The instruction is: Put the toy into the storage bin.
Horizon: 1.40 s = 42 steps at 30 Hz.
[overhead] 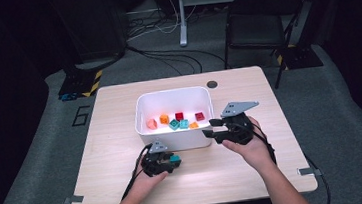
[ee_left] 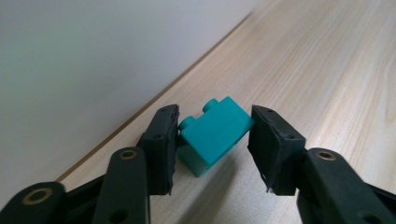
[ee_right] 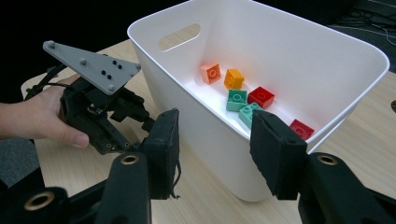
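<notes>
A teal brick (ee_left: 215, 133) sits tilted between the pads of my left gripper (ee_left: 215, 149), which is shut on it just above the wooden table, close to the white bin's front wall. In the high view the left gripper (overhead: 169, 162) holds that brick (overhead: 175, 159) in front of the white bin (overhead: 172, 92). My right gripper (overhead: 211, 129) is at the bin's front right corner. Its jaws (ee_right: 215, 149) stand open with nothing between them. Several loose bricks (ee_right: 243, 95), orange, red, teal and pink, lie on the bin's floor.
The wooden table (overhead: 255, 165) has bare room left and right of the bin, and a dark round hole (overhead: 212, 84) behind it. A folding chair (overhead: 254, 22) and cables stand on the grey floor beyond the far edge.
</notes>
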Available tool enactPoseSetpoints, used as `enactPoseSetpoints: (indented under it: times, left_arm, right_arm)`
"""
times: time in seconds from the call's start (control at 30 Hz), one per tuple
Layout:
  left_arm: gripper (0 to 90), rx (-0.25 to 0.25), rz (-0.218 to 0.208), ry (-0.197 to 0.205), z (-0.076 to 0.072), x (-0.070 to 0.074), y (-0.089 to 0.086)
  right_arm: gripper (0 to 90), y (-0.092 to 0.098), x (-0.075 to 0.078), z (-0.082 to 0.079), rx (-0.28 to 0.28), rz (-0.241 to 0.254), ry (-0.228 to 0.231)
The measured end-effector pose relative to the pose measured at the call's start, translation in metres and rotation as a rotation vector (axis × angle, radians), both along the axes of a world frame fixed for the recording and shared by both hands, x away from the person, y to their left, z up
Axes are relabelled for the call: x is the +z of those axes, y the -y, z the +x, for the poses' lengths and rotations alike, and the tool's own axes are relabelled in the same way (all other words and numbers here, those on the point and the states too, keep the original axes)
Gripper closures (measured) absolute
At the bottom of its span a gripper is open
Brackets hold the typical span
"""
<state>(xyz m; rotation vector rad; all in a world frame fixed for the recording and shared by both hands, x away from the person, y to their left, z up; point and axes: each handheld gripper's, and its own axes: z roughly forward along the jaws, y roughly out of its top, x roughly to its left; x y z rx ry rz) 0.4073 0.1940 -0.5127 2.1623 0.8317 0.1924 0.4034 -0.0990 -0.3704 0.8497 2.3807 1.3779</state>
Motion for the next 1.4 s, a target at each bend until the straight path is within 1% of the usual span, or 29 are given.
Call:
enactPoseSetpoints:
  times: [0.4,0.47,0.57,0.63,0.7,0.77,0.83,0.87,0.93,0.97,1.0,1.03,1.07,1.13,1.17,1.2,1.23,1.27,1.37,1.4]
  left_arm:
    - [54.5,-0.006,0.020,0.011,-0.001,0.002,-0.002]
    - [54.3,-0.005,0.022,0.004,-0.002,0.003,-0.002]
    - [52.8,-0.016,0.032,0.007,-0.004,0.003,-0.002]
    - [49.3,-0.018,0.025,-0.003,-0.007,0.005,-0.003]
    - [47.7,-0.022,0.030,-0.005,-0.010,0.007,-0.003]
    - [48.1,-0.034,0.038,-0.008,-0.014,0.008,-0.005]
    - [51.1,-0.041,0.042,-0.014,-0.018,0.009,-0.005]
    - [51.7,-0.050,0.053,-0.004,-0.019,0.010,-0.006]
    - [52.2,-0.047,0.054,0.006,-0.020,0.010,-0.006]
    - [51.5,-0.043,0.050,0.005,-0.019,0.010,-0.005]
    - [50.2,-0.042,0.054,0.011,-0.017,0.009,-0.005]
    - [49.4,-0.039,0.060,0.005,-0.016,0.009,-0.005]
    - [50.1,-0.041,0.060,0.007,-0.015,0.008,-0.004]
    - [56.6,-0.043,0.064,0.000,-0.014,0.007,-0.003]
    - [59.1,-0.042,0.063,0.007,-0.014,0.006,-0.003]
    - [63.8,-0.049,0.067,0.007,-0.014,0.007,-0.003]
    - [65.8,-0.056,0.076,0.018,-0.015,0.008,-0.003]
    - [66.4,-0.051,0.064,0.012,-0.015,0.008,-0.003]
    - [66.8,-0.057,0.066,0.019,-0.016,0.012,-0.004]
    - [66.9,-0.053,0.066,0.028,-0.017,0.014,-0.004]
  right_arm:
    - [52.0,0.000,-0.001,0.001,0.000,-0.001,-0.001]
    - [51.9,0.000,-0.001,0.001,-0.001,-0.002,-0.002]
    - [51.9,0.000,-0.002,0.001,-0.002,-0.002,-0.002]
    - [51.9,0.000,-0.002,0.001,-0.003,-0.001,-0.003]
    - [51.9,0.001,-0.002,0.001,-0.004,0.000,-0.003]
    - [51.9,0.001,-0.002,0.001,-0.005,0.001,-0.003]
    - [51.8,0.001,-0.002,0.001,-0.005,0.001,-0.003]
    - [51.8,0.001,-0.002,0.001,-0.005,0.000,-0.002]
    - [51.8,0.000,-0.002,0.001,-0.006,0.000,-0.007]
    - [51.7,-0.001,-0.003,0.001,-0.005,-0.001,-0.008]
    - [51.8,-0.001,-0.003,0.001,-0.004,-0.002,-0.009]
    - [51.8,-0.002,-0.003,0.002,0.000,-0.003,-0.006]
    - [51.8,-0.002,-0.003,0.002,-0.001,-0.005,-0.008]
    - [51.8,-0.002,-0.003,0.002,0.001,-0.006,-0.006]
    - [51.8,-0.002,-0.004,0.002,0.000,-0.007,-0.006]
    - [51.8,-0.002,-0.004,0.002,0.000,-0.006,-0.005]
    - [51.8,-0.002,-0.004,0.002,-0.001,-0.003,-0.007]
    - [51.8,-0.001,-0.004,0.002,-0.001,-0.002,-0.006]
    - [51.8,0.000,-0.004,0.002,-0.003,-0.001,-0.005]
    - [51.8,0.000,-0.004,0.002,-0.003,0.001,-0.004]
